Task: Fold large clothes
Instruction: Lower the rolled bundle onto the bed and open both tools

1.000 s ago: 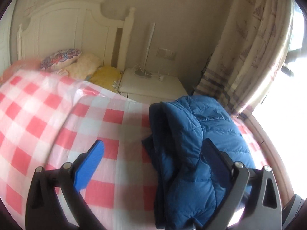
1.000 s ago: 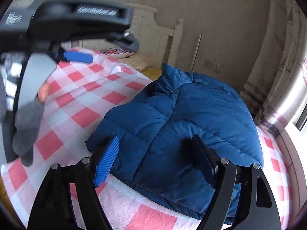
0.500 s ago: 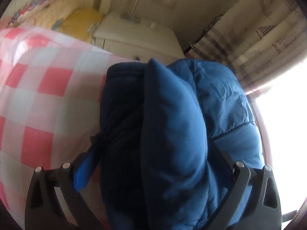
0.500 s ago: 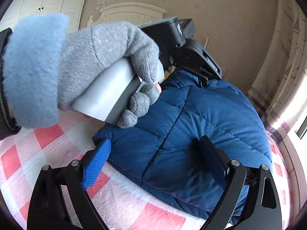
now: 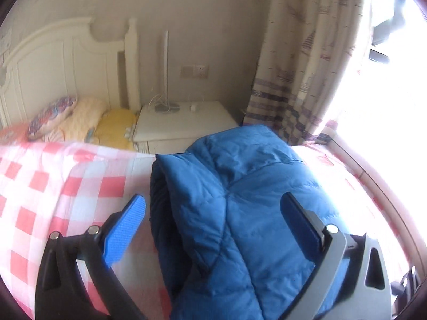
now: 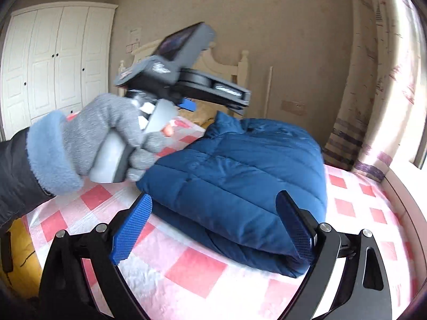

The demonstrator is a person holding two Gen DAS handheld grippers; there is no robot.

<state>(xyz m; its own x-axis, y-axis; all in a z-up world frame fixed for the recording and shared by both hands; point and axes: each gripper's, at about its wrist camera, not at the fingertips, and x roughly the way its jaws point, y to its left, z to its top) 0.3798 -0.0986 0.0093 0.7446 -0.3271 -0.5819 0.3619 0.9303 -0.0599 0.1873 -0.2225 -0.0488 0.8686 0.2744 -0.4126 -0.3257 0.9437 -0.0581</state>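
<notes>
A blue puffer jacket [image 5: 240,213] lies folded into a thick bundle on the red-and-white checked bedspread [image 5: 40,186]. My left gripper [image 5: 213,200] hovers open above the jacket's near end, its pads touching nothing. In the right wrist view the jacket [image 6: 240,165] sits in the middle of the bed, its folded edge towards me. The right gripper [image 6: 213,197] stands wide with its jaws closing slightly; the jacket's near edge lies between the fingers, unpressed. A grey-gloved hand [image 6: 106,133] holds the left gripper [image 6: 186,80] up at the jacket's left end.
A white nightstand [image 5: 181,122] with a lamp stands past the bed's far edge. Pillows [image 5: 53,114] lie at the white headboard [image 5: 66,61]. A patterned curtain [image 5: 293,80] hangs on the right by a bright window. A white wardrobe [image 6: 53,58] is far left.
The left gripper pressed in close over the jacket half a second ago and has now pulled back and up. The right gripper's fingers stand wider than a second ago.
</notes>
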